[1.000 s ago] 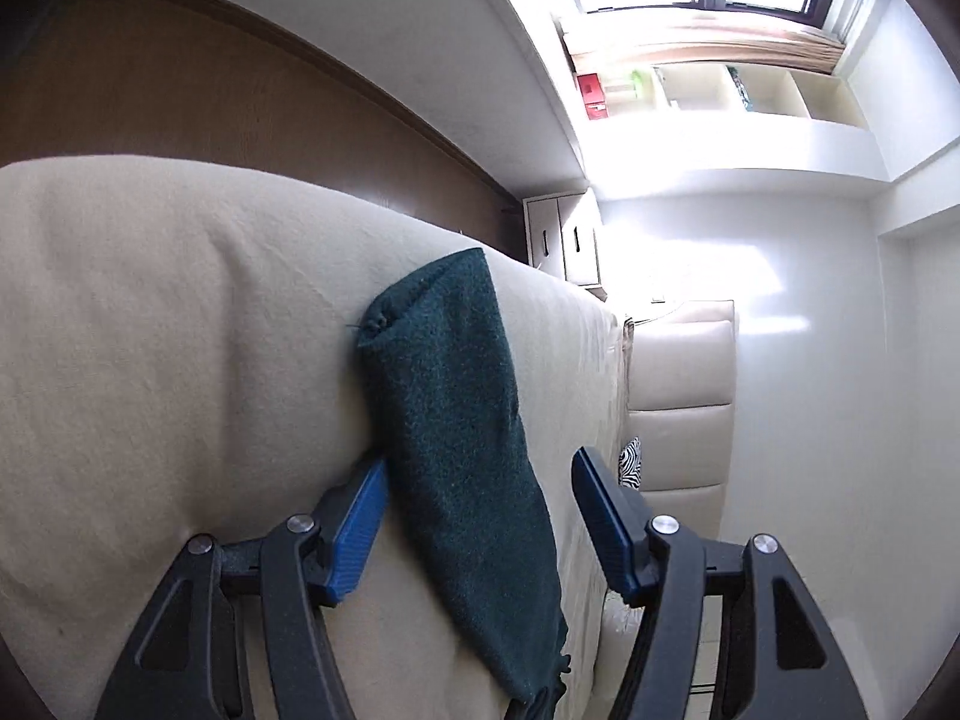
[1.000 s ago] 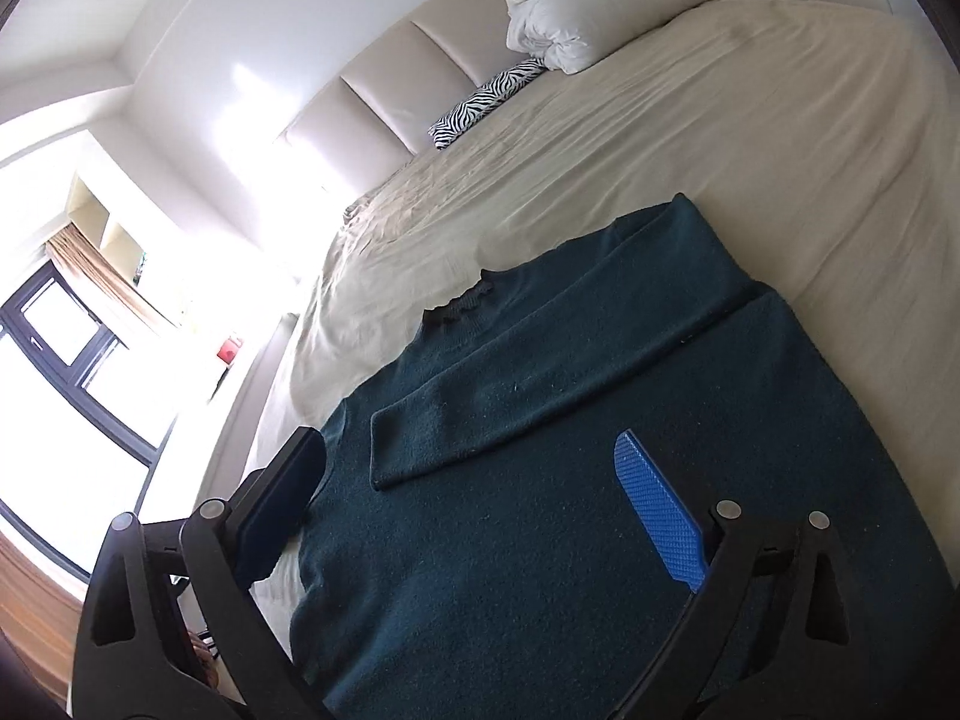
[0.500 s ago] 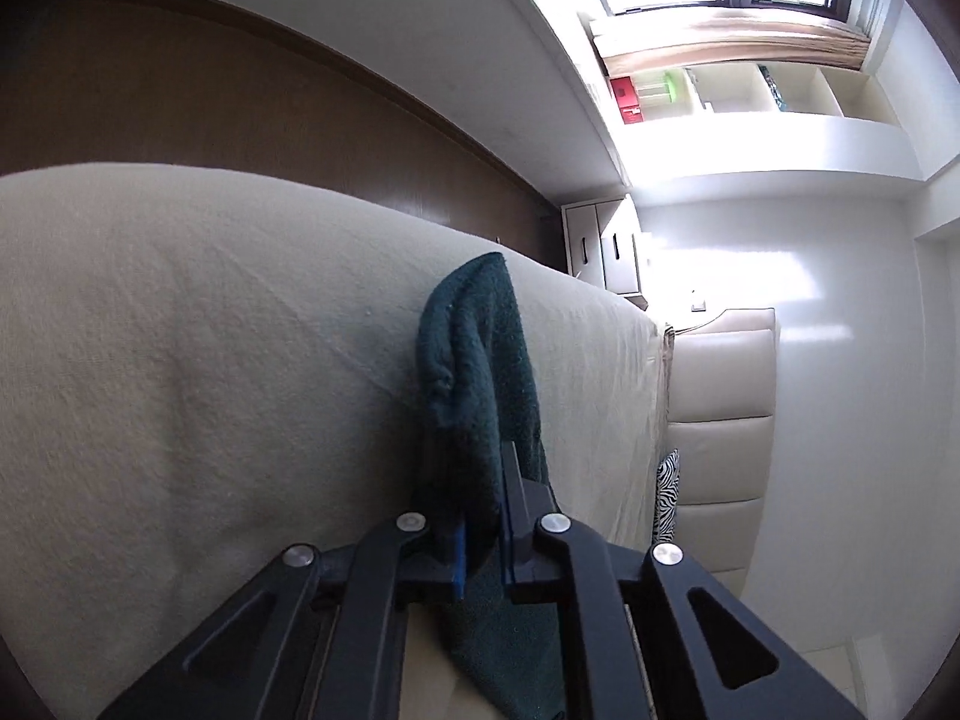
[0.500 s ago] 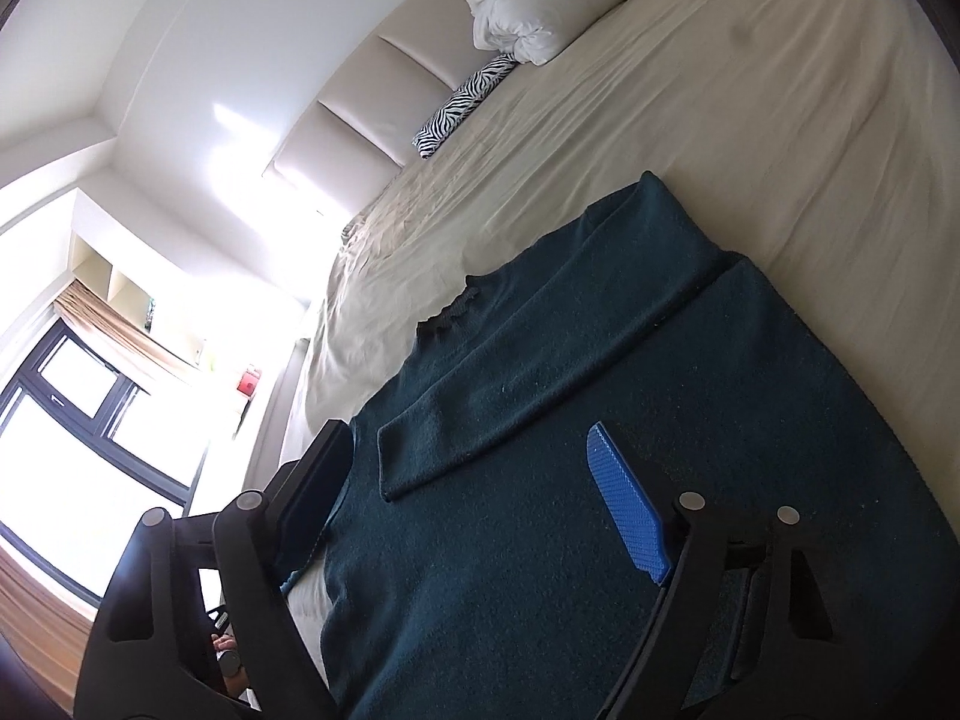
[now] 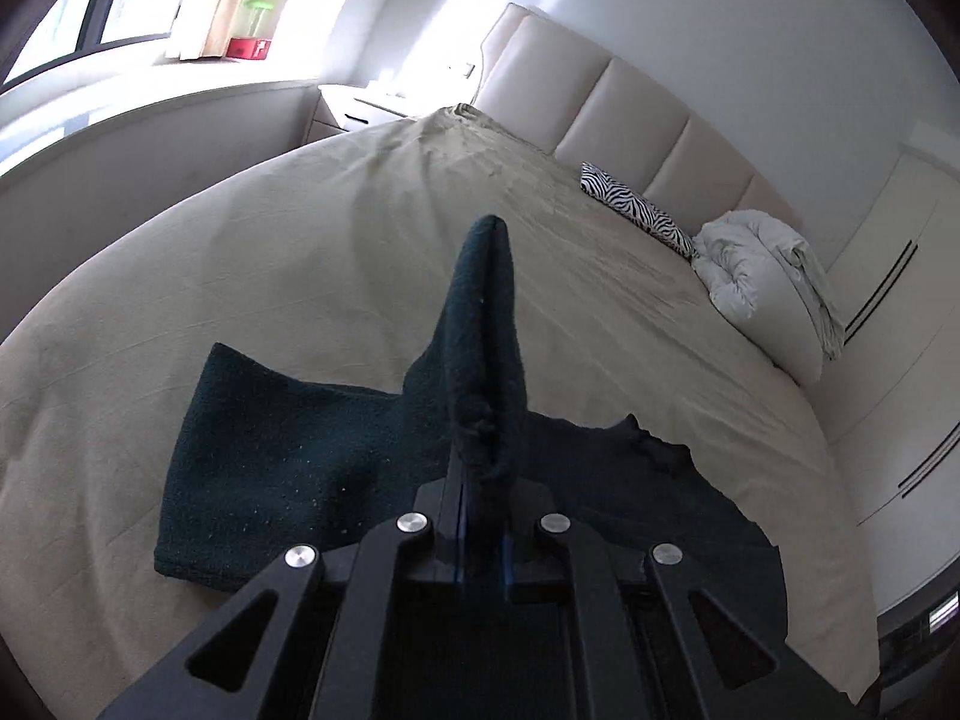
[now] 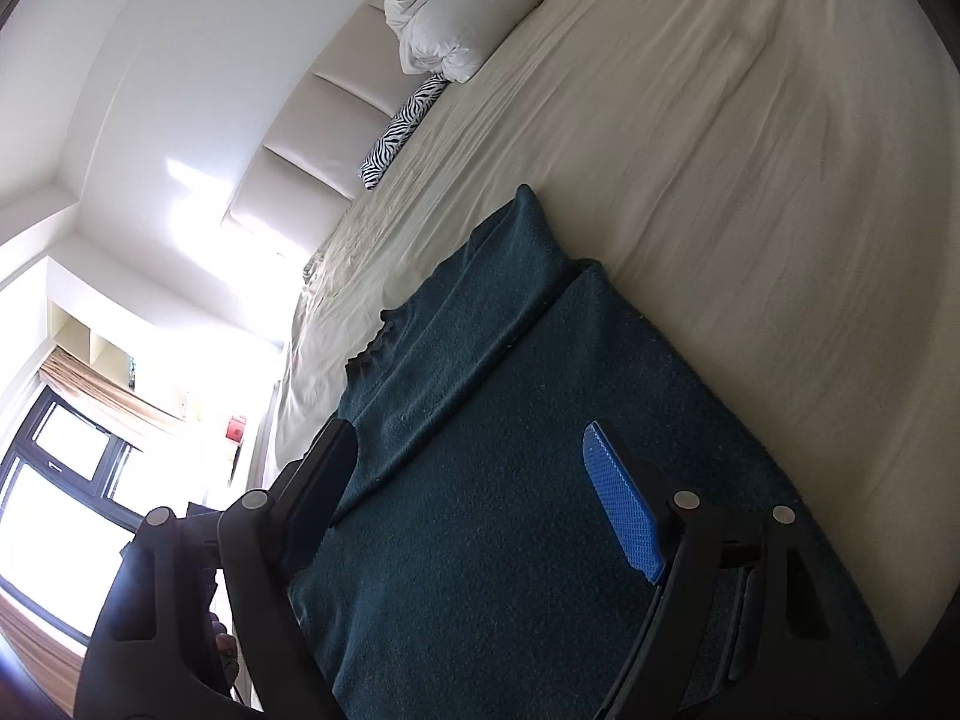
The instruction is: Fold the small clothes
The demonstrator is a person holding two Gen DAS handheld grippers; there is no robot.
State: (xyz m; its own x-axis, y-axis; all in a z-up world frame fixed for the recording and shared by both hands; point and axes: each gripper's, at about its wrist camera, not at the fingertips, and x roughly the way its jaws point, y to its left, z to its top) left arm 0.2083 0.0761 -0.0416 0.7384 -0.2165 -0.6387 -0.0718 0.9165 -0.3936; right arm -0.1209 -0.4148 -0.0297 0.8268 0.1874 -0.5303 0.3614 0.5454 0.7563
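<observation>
A dark teal knit sweater (image 6: 480, 528) lies flat on the beige bed sheet (image 6: 750, 180), one sleeve folded across its body. In the left wrist view my left gripper (image 5: 480, 480) is shut on the other sleeve (image 5: 486, 330), which stands up out of the jaws above the sweater's body (image 5: 288, 468). My right gripper (image 6: 474, 492) is open and empty, hovering low over the sweater's body, with one blue pad (image 6: 624, 516) showing.
A white bundled duvet (image 5: 768, 282) and a zebra-print pillow (image 5: 636, 207) lie by the padded headboard (image 5: 630, 114). A nightstand (image 5: 360, 108) and a window stand beyond the bed's far side. Beige sheet surrounds the sweater.
My left gripper closed on the sleeve, then lifted it and swung round over the bed. My right gripper stayed open and shifted slightly over the sweater.
</observation>
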